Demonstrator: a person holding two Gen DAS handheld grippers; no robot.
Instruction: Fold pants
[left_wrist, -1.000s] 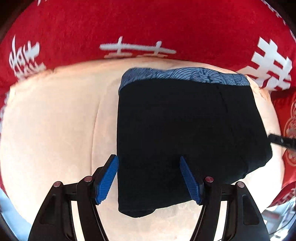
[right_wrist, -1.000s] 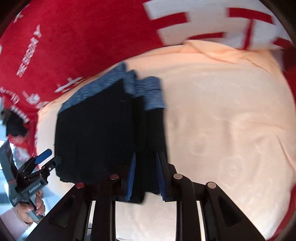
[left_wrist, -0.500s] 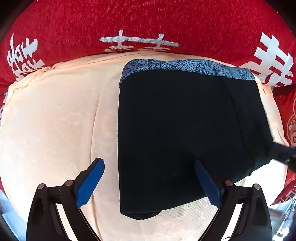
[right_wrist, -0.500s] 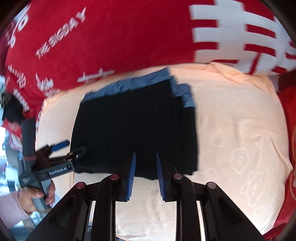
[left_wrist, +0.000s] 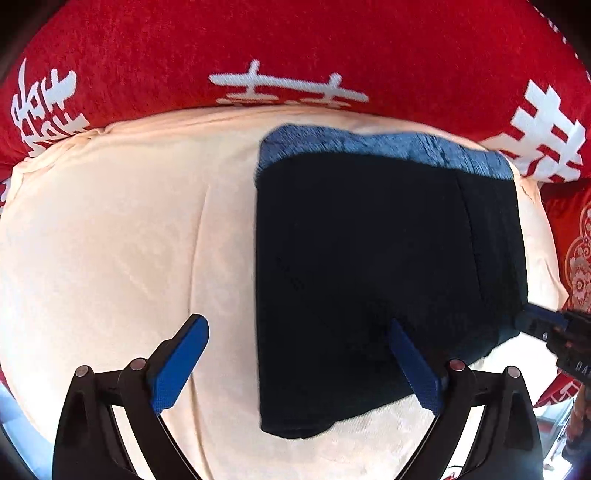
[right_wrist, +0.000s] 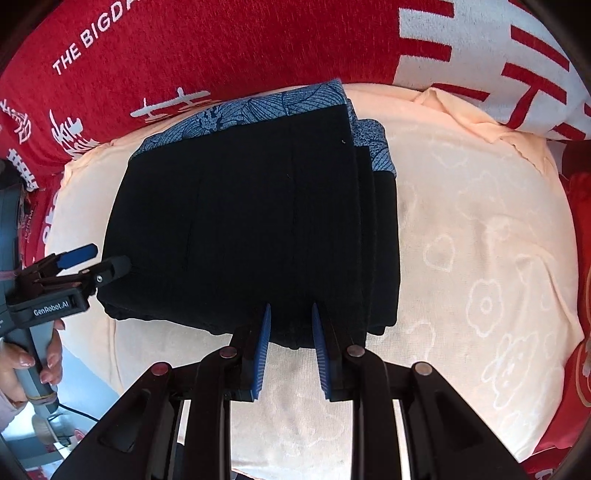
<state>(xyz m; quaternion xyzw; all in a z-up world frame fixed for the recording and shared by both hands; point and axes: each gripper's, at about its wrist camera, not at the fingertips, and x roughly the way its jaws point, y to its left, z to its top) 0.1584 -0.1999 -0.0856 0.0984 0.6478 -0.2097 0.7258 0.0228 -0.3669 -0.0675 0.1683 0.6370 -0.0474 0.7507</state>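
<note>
Peach-coloured cloth (left_wrist: 110, 240) covers the work surface, with a red blanket (left_wrist: 295, 44) printed in white characters behind it. On that cloth lie the black pants (left_wrist: 369, 266), folded into a compact stack with the blue patterned waistband (left_wrist: 369, 146) at the end farthest from both cameras.

Over to the left gripper (left_wrist: 299, 354): jaws spread wide, nothing between them. Its left finger sits over bare cloth, its right finger over the black fabric, so the pants' left edge runs up between the two.

Now the right gripper (right_wrist: 290, 343): jaws parted by a narrow gap, holding nothing, tips right at the near hem of the stack (right_wrist: 251, 221), which stretches away straight ahead of them. Stepped layers show just right of the jaws.

From the right camera, the left gripper's tips (right_wrist: 92, 266) sit at the stack's left edge, a hand (right_wrist: 22, 365) on its handle.
</note>
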